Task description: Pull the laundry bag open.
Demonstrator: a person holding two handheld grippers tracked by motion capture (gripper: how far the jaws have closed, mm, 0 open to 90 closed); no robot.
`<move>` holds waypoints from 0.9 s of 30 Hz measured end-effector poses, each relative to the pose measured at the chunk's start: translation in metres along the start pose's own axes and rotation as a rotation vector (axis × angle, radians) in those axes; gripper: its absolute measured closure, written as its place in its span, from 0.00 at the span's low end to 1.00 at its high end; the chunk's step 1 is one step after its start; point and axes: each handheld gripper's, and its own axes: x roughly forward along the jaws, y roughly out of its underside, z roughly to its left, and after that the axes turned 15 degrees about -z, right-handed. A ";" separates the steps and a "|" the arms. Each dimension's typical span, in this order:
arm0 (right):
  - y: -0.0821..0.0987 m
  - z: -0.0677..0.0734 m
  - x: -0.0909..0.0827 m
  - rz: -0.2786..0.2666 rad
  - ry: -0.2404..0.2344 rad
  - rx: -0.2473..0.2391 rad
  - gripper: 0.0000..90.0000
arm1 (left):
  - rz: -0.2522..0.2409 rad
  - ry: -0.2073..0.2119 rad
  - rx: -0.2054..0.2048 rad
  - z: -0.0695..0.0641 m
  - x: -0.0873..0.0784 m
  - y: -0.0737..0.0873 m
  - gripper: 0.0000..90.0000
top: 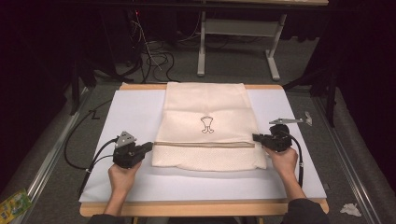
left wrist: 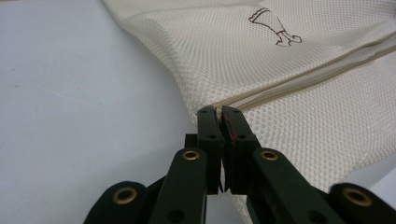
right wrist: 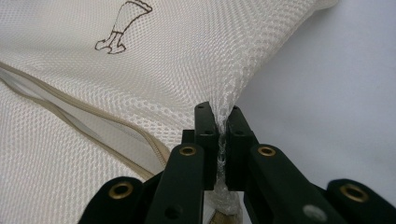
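Note:
A cream mesh laundry bag [top: 205, 122] lies flat in the middle of the white table top, with a small dark printed figure [top: 207, 125] on it and a zipper band [top: 205, 144] across its near part. My left gripper [top: 148, 147] is shut on the bag's left edge at the zipper's end; the left gripper view has the mesh bag [left wrist: 280, 74] pinched between the jaws of the left gripper [left wrist: 219, 112]. My right gripper [top: 256, 138] is shut on the bag's right edge, and the right gripper view has the mesh [right wrist: 187, 70] bunched in the right gripper [right wrist: 219, 112].
The white sheet [top: 135, 112] covers a wooden table [top: 140, 208]. A grey plate [top: 289, 121] lies near the right gripper. Cables [top: 154, 58] and a table frame [top: 238, 42] stand on the floor beyond. Litter lies at the bottom left [top: 14, 205] and the bottom right [top: 350, 209].

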 end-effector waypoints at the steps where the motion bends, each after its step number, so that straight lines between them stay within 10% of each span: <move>1: 0.001 0.000 0.001 0.008 0.002 0.000 0.98 | 0.005 0.001 0.002 0.000 0.001 0.001 0.97; 27: 0.010 0.001 0.011 0.034 0.045 -0.030 0.90 | 0.064 -0.008 0.011 -0.001 0.011 0.007 0.96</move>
